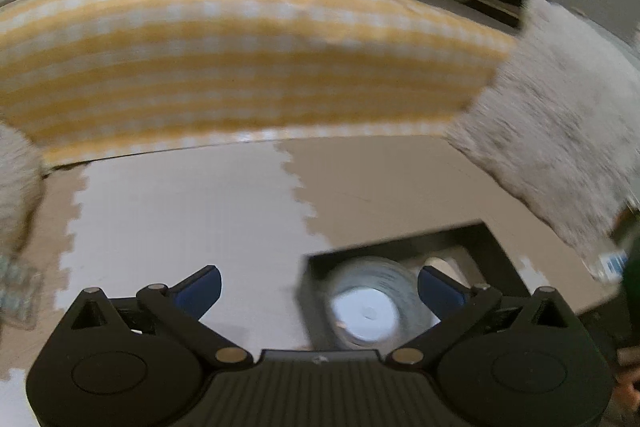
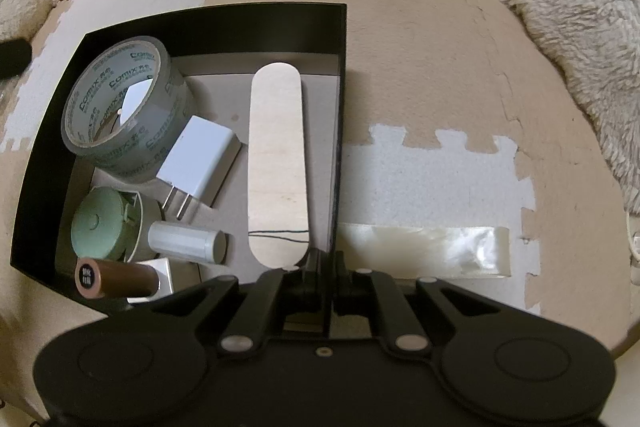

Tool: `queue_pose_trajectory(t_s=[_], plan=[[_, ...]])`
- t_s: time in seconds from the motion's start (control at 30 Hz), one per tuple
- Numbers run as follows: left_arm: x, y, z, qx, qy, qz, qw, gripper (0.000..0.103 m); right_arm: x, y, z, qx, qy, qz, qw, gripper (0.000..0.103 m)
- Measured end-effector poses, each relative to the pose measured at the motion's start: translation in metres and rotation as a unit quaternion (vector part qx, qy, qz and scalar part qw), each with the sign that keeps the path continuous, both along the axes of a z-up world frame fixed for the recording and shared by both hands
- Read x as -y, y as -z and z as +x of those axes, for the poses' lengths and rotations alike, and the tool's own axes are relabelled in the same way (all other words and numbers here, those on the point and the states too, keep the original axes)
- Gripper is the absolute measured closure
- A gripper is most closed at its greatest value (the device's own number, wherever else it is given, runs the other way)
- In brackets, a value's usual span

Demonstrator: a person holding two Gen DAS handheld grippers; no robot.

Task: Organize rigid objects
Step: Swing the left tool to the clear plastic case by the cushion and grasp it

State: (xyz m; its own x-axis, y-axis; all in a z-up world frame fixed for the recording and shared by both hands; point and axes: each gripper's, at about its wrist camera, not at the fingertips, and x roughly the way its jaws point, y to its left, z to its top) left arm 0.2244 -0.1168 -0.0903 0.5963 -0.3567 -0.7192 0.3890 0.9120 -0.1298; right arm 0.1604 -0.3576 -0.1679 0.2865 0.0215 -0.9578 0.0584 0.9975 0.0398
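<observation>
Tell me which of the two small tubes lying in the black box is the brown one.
The brown tube, at the box's near corner; the white tube lies just beyond it.

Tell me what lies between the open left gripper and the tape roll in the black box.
Nothing visible does. The left gripper stands open above the black box, and the tape roll shows directly between its blue fingers with no object over it. The picture is blurred, so small things could be missed.

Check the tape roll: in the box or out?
In. The tape roll lies tilted inside the black box, beside the white charger.
</observation>
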Motion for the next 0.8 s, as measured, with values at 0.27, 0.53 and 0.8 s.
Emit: queue_pose_trajectory(t_s=[0.27, 0.53, 0.8], plan=[[-0.07, 0.019, 0.026, -0.002, -0.176, -0.008, 0.9844, 0.0, 0.001, 0.0, 0.0, 0.001, -0.001, 0.001, 1.0, 0.096], [-0.137, 0.045, 0.034, -0.018, -0.37, -0.011, 0.9287, 0.0, 0.001, -0.001, -0.001, 0.001, -0.003, -0.001, 1.0, 0.096], [-0.17, 0.059, 0.036, 0.007, -0.469, -0.019, 0.8832, 0.0, -0.002, -0.002, 0.001, -0.001, -0.005, -0.006, 1.0, 0.095]])
